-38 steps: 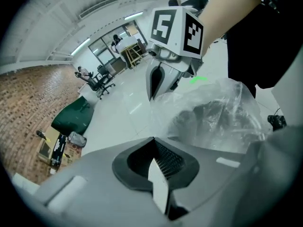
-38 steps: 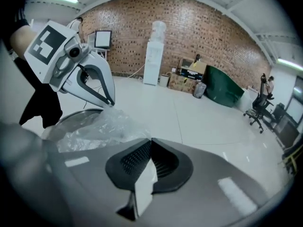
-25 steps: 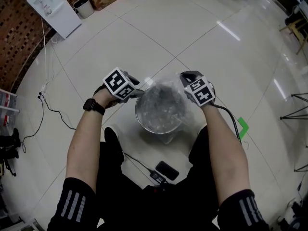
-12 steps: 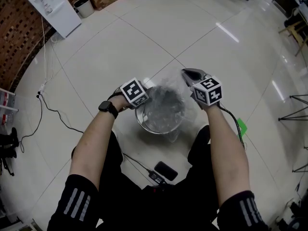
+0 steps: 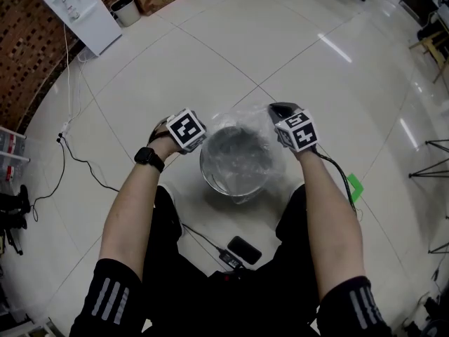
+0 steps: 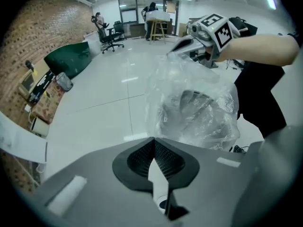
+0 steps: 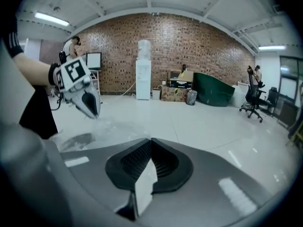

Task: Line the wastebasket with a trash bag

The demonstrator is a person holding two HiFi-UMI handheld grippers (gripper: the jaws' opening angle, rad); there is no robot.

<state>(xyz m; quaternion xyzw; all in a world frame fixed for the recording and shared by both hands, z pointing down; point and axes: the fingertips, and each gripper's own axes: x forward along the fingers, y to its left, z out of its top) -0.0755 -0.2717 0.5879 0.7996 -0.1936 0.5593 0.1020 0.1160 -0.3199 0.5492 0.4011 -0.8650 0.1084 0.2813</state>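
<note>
One wastebasket (image 5: 212, 180), one trash bag (image 5: 242, 126), two grippers, namely the left gripper (image 5: 203, 134) and right gripper (image 5: 280, 109), one water dispenser (image 5: 77, 12) and one wristwatch (image 5: 149, 157) are being shown.

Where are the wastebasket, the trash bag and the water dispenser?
wastebasket (image 5: 204, 167), head view, on its left rim.
trash bag (image 6: 166, 82), left gripper view, on the loose upper film.
water dispenser (image 7: 143, 79), right gripper view, on its white front.

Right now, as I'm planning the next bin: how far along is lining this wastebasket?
Done: the trash bag is opened in the wastebasket. In hand: the right gripper is shut on its edge; the left gripper has just closed its jaws, apparently on film at the opposite edge. Left: seating the loose mouth around the rim.
</note>
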